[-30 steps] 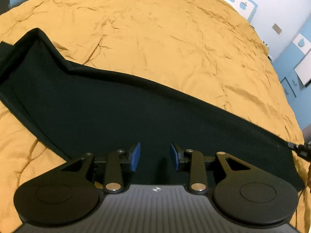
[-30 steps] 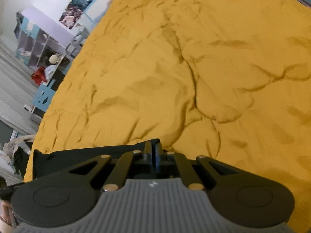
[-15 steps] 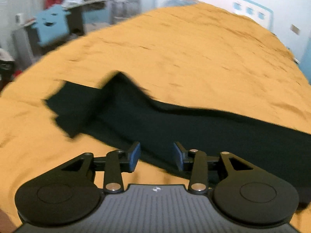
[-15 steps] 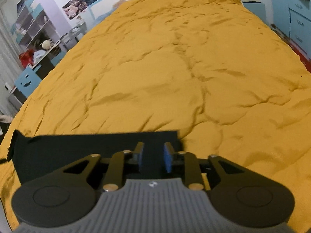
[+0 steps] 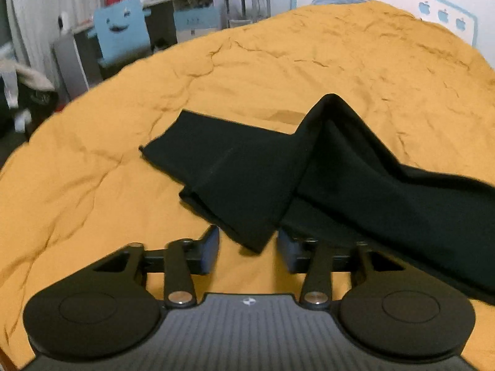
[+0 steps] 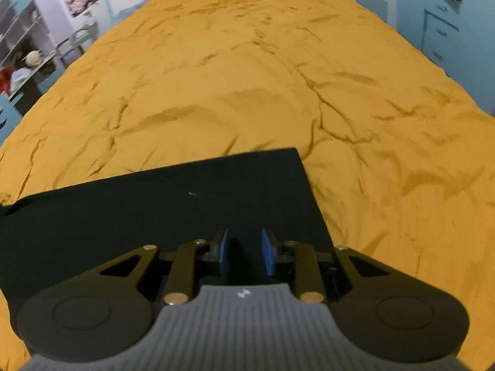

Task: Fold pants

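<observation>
**Black pants stretched across the mustard bedspread, both grippers free of the cloth**

The mustard bedspread (image 5: 278, 61), creased all over, fills both views. On it lie the black pants (image 5: 324, 185), a long band running from the near right to the far left in the left wrist view. One end is doubled over into a flat panel that points far-left, with a ridge of cloth standing up where the fold turns. In the right wrist view the pants (image 6: 154, 210) show a square end lying flat, its corner at the far right.

The left gripper (image 5: 248, 249) hangs just above a corner of the folded panel. Its jaws have just been closing, yet they stand apart and seem, through some blur, clear of the cloth.

The right gripper (image 6: 245, 252) sits over the flat end, jaws slightly apart, holding nothing.
</observation>
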The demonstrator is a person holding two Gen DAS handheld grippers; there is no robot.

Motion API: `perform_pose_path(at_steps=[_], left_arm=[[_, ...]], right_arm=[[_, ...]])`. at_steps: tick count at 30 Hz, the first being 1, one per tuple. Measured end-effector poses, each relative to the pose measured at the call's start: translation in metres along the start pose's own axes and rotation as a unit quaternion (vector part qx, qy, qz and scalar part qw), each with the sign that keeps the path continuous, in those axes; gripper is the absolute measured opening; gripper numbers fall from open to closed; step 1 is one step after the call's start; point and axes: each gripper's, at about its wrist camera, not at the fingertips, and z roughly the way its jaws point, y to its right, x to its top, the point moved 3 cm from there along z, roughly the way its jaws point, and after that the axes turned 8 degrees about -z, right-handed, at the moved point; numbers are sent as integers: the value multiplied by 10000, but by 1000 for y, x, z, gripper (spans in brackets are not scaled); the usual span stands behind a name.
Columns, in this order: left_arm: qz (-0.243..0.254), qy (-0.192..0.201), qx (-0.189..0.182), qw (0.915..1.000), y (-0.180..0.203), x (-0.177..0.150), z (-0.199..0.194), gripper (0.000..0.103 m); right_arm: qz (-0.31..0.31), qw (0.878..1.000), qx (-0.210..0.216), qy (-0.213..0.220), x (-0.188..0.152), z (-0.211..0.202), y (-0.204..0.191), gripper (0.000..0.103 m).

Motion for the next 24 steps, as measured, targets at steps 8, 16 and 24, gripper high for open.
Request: perform_pose_path(at_steps=[8,16,24], left_arm=[[204,877,30,9959,-16,61,-18,2],[240,600,595,9961,-38,171,49,4],[-221,280,1009,9943,-67,165,90,25]], right_arm=[[-12,9994,-347,-57,2,-5,-1,19],[-56,9977,-664,-75,4,-8,-2,19],[-232,9961,-853,-63,7,-11,-4,19]])
